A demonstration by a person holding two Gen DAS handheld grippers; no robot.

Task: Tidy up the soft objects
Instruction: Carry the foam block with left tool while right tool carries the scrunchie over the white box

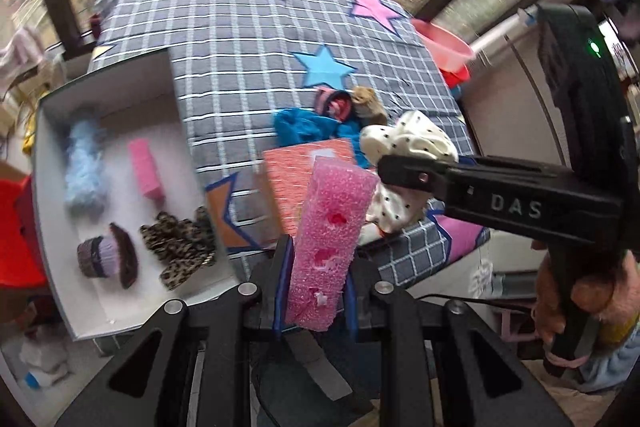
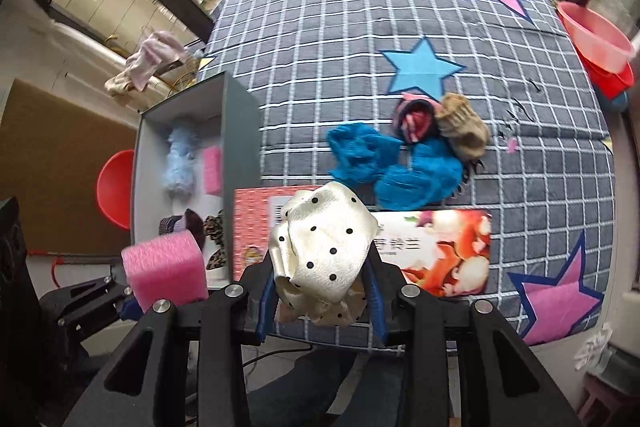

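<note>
L gripper (image 1: 316, 275) clamped on pink foam block (image 1: 332, 227), R gripper (image 2: 320, 291) gripping polka-dot scrunchie (image 2: 324, 251), white box (image 1: 52, 227) nearby w/ soft items

Two black plastic handheld grippers. The left gripper (image 1: 314, 283) has blue finger pads and round silver screws. At the frame's right, the right gripper (image 2: 320, 291) shows white letters "DAS" and a green light.

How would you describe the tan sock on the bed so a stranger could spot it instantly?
Start at the checked bedspread and find its blue star. Just below it lies a small heap of soft things; the tan sock sits at the heap's right end. It is the only beige, fuzzy piece, beside bright blue cloth and a pink-and-dark roll.
</note>
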